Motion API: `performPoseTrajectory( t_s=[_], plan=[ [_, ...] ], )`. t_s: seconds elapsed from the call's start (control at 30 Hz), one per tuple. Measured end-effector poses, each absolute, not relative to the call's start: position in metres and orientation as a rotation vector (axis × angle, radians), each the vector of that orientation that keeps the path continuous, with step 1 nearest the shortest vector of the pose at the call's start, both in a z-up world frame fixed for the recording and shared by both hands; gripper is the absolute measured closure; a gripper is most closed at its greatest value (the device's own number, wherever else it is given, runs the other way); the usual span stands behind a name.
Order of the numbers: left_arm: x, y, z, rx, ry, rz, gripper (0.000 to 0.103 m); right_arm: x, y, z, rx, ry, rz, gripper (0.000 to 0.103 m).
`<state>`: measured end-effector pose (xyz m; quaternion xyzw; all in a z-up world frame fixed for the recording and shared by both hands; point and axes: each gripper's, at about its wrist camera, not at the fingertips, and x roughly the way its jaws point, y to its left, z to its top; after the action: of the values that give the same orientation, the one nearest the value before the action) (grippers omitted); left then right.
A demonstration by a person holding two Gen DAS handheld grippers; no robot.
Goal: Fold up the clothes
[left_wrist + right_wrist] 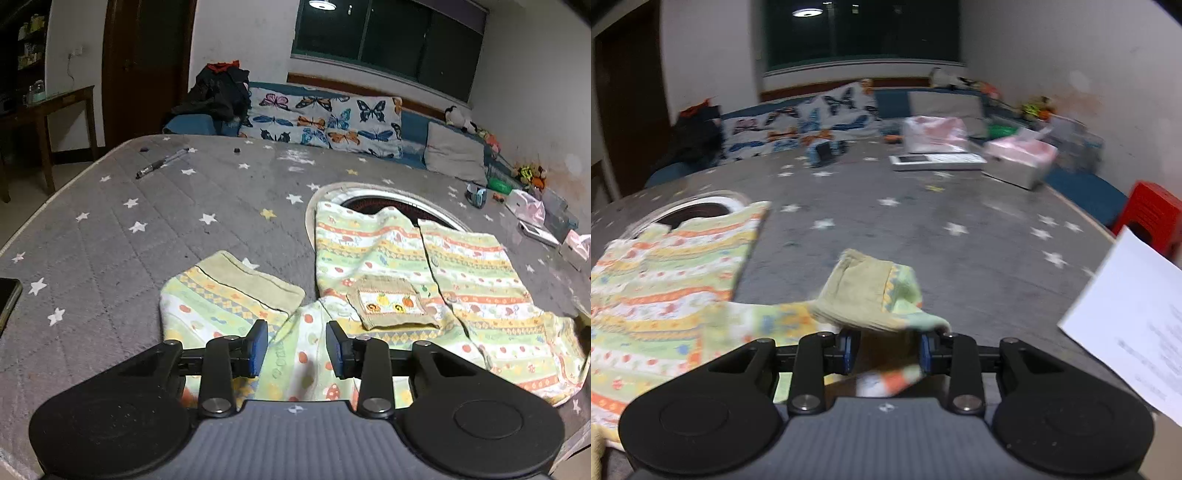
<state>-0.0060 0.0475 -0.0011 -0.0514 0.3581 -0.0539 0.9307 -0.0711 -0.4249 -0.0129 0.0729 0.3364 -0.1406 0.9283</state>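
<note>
Patterned child's jacket (pixel 424 280) spread flat on the star-print bed (pixel 147 221) — one sleeve (pixel 221 295) folded in at the left. Left gripper (pixel 297 349) above it, fingers wide apart, holding nothing. Right gripper (pixel 888 349) — fingers apart around the other cuff (pixel 868 291); grip unclear through blur.

No text, label, brand or number can be read in either view. Lines of print are carried by the white sheet of paper (pixel 1134 317) at the right of the right wrist view, but they are blurred past reading. A small emblem (pixel 296 409) is stamped on the gripper body, and no letters can be made out in it.
</note>
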Motion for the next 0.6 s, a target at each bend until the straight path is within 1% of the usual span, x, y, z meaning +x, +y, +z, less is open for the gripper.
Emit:
performPoseTrajectory(
  t_s=[0.1, 0.4, 0.43, 0.47, 0.6],
  plan=[
    [-0.005, 0.047, -0.003, -0.097, 0.739, -0.109, 0.062, -0.078, -0.439, -0.016, 0.203, 0.684, -0.334, 0.072],
    [-0.005, 0.049, -0.006, -0.089, 0.745, -0.095, 0.062, -0.080, -0.468, -0.018, 0.249, 0.660, -0.434, 0.071],
    [-0.006, 0.049, -0.006, -0.089, 0.746, -0.094, 0.062, -0.079, -0.468, -0.018, 0.248, 0.663, -0.429, 0.069],
    [-0.006, 0.049, -0.006, -0.089, 0.748, -0.094, 0.062, -0.077, -0.467, -0.018, 0.239, 0.666, -0.423, 0.064],
    [-0.004, 0.044, -0.009, -0.069, 0.755, -0.097, 0.062, -0.070, -0.457, -0.019, 0.196, 0.675, -0.388, 0.060]
  ],
)
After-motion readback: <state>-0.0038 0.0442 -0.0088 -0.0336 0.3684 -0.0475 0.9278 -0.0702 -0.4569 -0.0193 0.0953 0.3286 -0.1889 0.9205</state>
